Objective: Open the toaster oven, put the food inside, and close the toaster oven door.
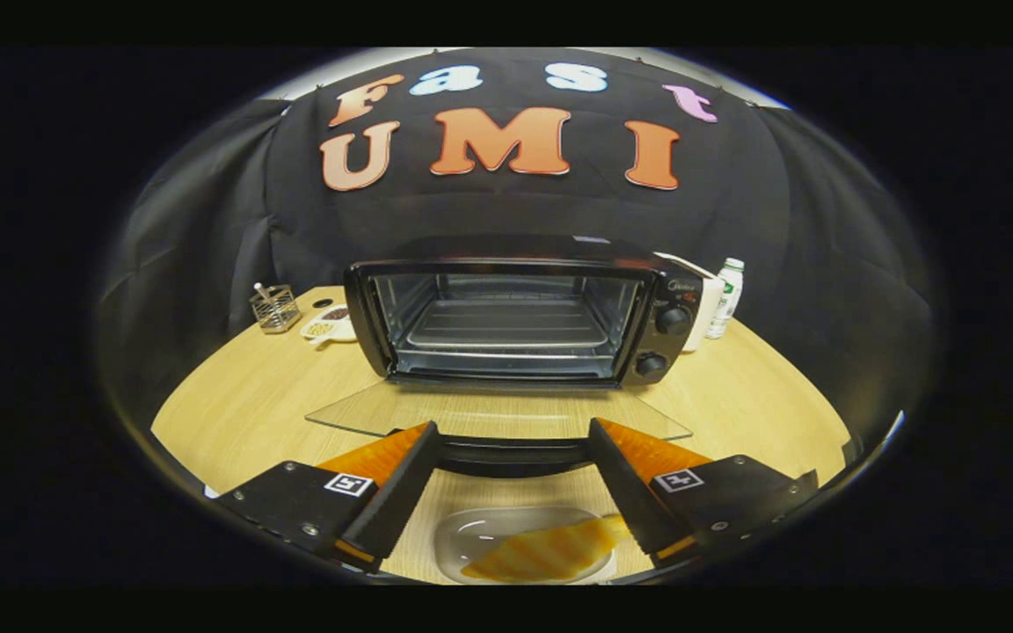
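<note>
a black cloth wall closes the booth behind a light wooden table (251, 396), whose grain runs bare across most of its top. one toaster oven (520, 309) stands toward the table's far edge, near the middle, black-cased, with its cavity open to view and one wire rack (506, 332) inside. its one glass door (498, 413) lies folded flat on the table toward the near edge, and the door's dark handle (513, 454) runs straight across between the fingertips of the gripper (513, 440). the jaws are spread wide, one finger at each end of the handle, and they press on nothing that can be seen; whether the tips touch the handle cannot be told. two round knobs (672, 320) sit one above the other on the oven's right-hand panel. at the table's near edge, below the handle and between the fingers, lies one clear plate (489, 536) bearing one piece of food (550, 552), a pale orange ridged slice whose right end runs under the right finger. toward the far left corner stand one small wire basket (275, 309) with a utensil in it and, just beside it, one white dish (329, 327) with small dark and light bits. toward the far right corner, just behind the oven's side, stand one white container (707, 312) and one small bottle (725, 297) with a green label. the flat door and its handle lie between the plate and the oven's mouth.
</note>
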